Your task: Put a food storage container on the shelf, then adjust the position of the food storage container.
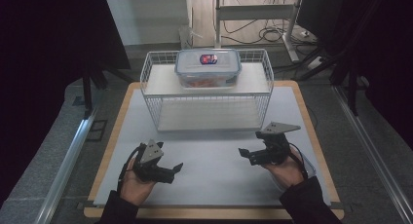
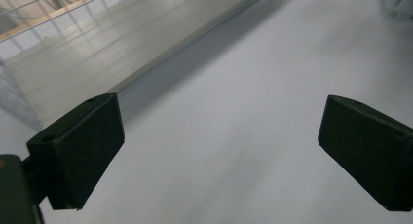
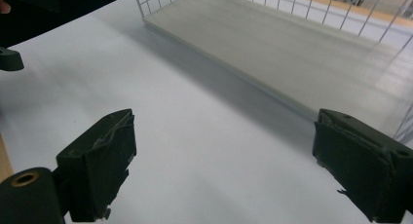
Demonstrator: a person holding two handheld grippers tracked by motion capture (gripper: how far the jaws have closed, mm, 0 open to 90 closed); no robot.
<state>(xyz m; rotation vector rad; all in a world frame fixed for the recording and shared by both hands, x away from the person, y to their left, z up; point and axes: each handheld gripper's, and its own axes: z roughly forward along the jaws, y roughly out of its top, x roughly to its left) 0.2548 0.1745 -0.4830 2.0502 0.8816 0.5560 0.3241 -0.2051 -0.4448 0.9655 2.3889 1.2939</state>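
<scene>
Both the left gripper [image 1: 176, 169] and the right gripper [image 1: 245, 153] hover spread wide, holding nothing (over the white mat [image 1: 214, 175]). The lidded box [image 1: 208, 68] sits on the wire rack [image 1: 207, 90] beyond them.

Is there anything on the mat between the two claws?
No. In the high view the stretch of white mat between the left claw and the right claw is bare; both stand open with nothing in them.

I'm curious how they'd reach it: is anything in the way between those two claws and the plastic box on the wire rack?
Nothing visible. Left gripper and right gripper are open over bare mat. The lidded container sits uncovered on the wire rack's top shelf.
</scene>
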